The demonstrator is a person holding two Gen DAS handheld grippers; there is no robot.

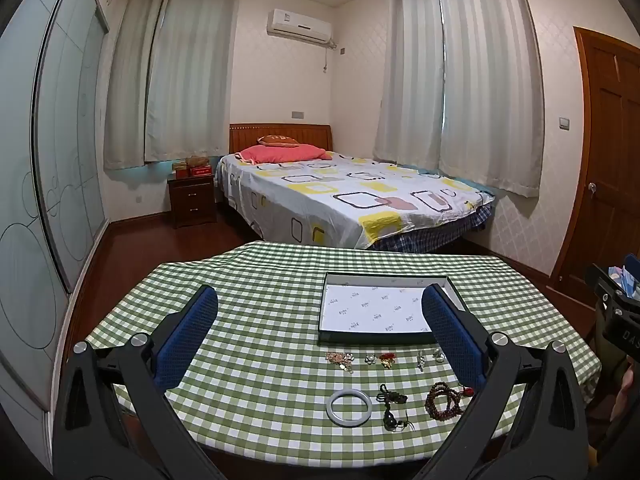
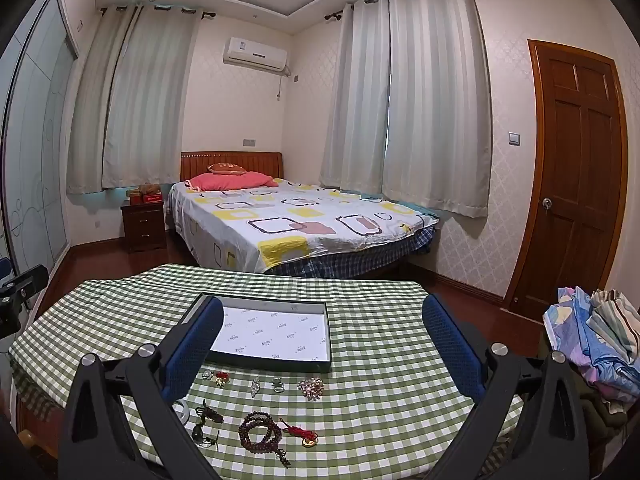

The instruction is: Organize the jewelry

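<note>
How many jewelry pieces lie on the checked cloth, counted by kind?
White bangle: 1
Brown bead string: 1
Corded charms: 2
Small pieces beside the tray: 6
Total: 10

Tray [image 1: 390, 336] on table [image 1: 256, 320]; jewelry rows before it: brooches [image 2: 310, 388], then bangle [image 1: 349, 402], beads [image 2: 260, 434].

Checked-cloth table [image 1: 256, 280]: tray [image 1: 326, 312], jewelry [image 1: 350, 402].
</note>
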